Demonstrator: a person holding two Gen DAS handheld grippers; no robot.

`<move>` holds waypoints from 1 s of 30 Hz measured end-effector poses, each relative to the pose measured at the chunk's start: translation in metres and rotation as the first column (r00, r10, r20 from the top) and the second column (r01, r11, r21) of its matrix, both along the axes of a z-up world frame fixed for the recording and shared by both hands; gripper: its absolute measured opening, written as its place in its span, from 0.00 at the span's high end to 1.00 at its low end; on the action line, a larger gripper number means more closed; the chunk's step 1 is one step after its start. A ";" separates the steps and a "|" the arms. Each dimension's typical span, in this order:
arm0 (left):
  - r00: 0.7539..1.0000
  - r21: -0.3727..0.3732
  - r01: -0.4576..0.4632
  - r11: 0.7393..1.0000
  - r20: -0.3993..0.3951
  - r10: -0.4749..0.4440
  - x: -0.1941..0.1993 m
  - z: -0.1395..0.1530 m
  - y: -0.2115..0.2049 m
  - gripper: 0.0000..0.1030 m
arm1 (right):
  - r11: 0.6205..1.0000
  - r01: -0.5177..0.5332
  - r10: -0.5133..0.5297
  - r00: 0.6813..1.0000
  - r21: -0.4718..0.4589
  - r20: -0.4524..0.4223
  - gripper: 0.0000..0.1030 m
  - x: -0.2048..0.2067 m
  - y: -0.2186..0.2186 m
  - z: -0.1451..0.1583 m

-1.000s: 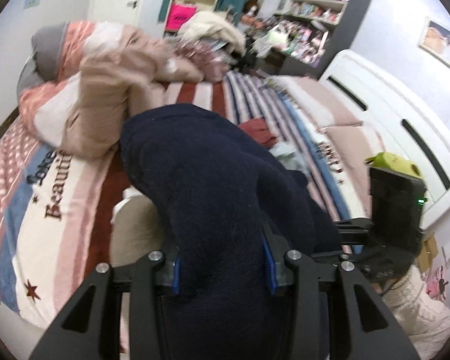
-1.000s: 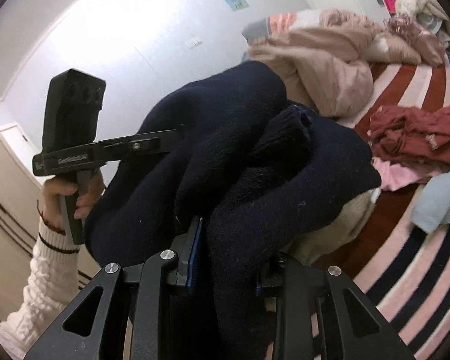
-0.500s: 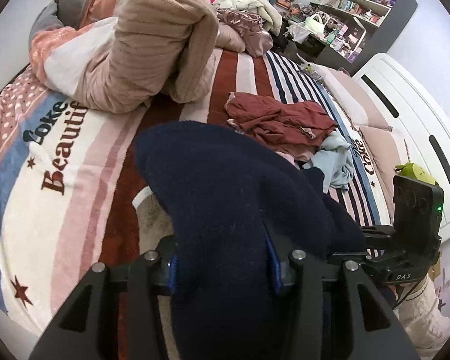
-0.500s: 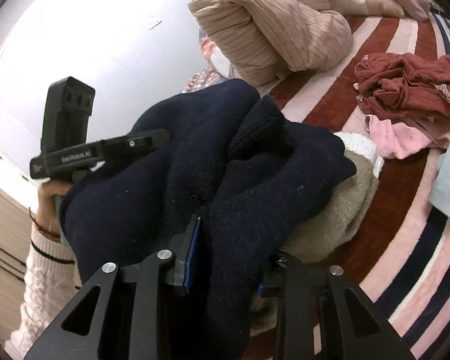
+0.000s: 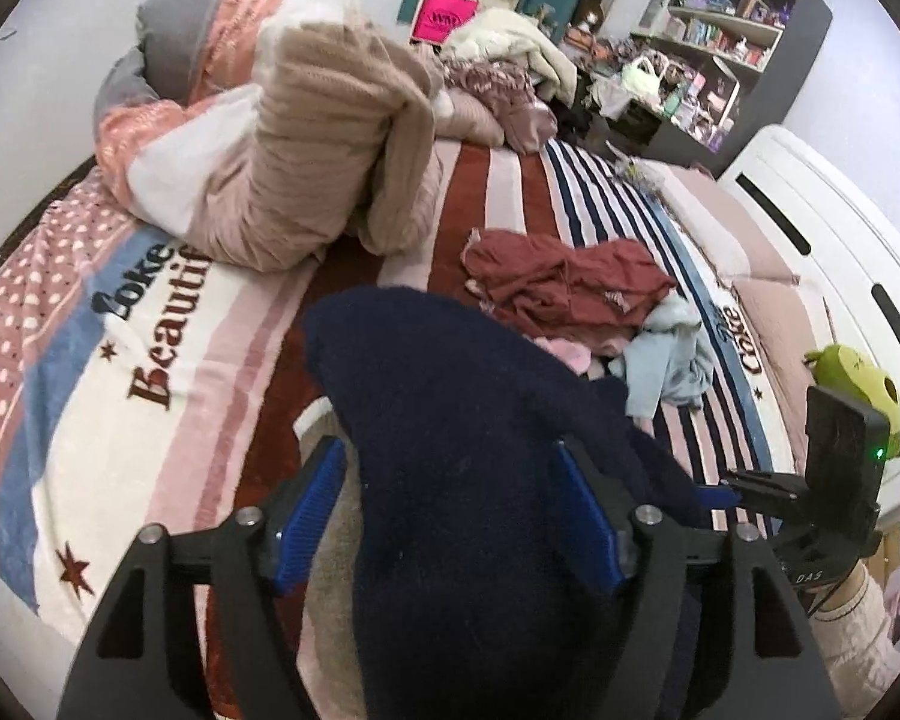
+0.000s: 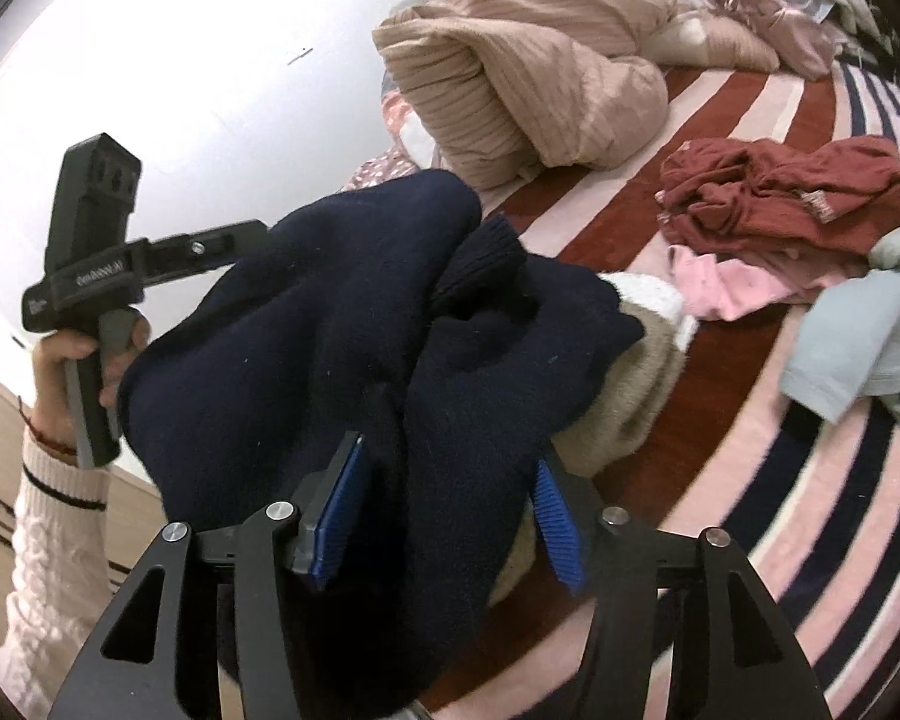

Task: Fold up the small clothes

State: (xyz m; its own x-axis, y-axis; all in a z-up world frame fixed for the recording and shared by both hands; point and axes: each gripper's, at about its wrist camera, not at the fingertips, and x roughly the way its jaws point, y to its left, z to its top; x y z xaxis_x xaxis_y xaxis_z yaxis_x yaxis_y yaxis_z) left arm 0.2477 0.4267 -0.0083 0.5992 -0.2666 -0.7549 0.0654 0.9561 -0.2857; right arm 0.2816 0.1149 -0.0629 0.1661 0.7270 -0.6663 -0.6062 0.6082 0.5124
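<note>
A dark navy knit garment (image 5: 468,468) lies bunched over a beige fleece item (image 6: 624,408) on the striped bed. My left gripper (image 5: 450,510) is open, its blue pads apart on either side of the navy fabric. My right gripper (image 6: 444,510) is also open, with the navy garment (image 6: 342,324) draped between its pads. The left gripper's body shows in the right wrist view (image 6: 90,252), held in a hand. The right gripper's body shows in the left wrist view (image 5: 834,480).
A heap of maroon (image 5: 564,282), pink (image 6: 726,282) and light blue (image 5: 666,354) small clothes lies to the right. A bundled tan quilt (image 5: 324,150) sits behind. The white headboard (image 5: 822,228) and a cluttered shelf (image 5: 720,48) stand at the far right.
Both grippers have opened: the blue pads now stand apart from the navy garment, which has settled lower onto the beige item on the bed.
</note>
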 end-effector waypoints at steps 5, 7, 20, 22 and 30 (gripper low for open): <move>0.999 0.022 -0.013 1.000 0.043 0.012 -0.019 0.026 -0.006 0.31 | 0.999 0.030 -0.030 0.999 0.013 0.028 0.50 -0.008 -0.020 0.012; 0.998 0.022 -0.018 1.000 0.067 0.017 -0.029 0.035 -0.011 0.30 | 0.999 0.036 -0.037 0.999 0.015 0.039 0.50 -0.013 -0.029 0.017; 0.921 0.163 -0.176 0.971 0.377 0.104 -0.123 0.066 -0.131 0.13 | 0.979 0.200 -0.203 0.946 0.036 0.251 0.31 -0.072 -0.124 0.040; 0.896 0.178 -0.179 0.968 0.436 0.085 -0.136 0.065 -0.165 0.11 | 0.970 0.242 -0.240 0.925 0.030 0.294 0.31 -0.086 -0.145 0.040; 0.806 0.156 -0.178 0.972 0.589 0.053 -0.180 0.041 -0.291 0.01 | 0.905 0.424 -0.369 0.778 0.008 0.509 0.25 -0.155 -0.239 0.044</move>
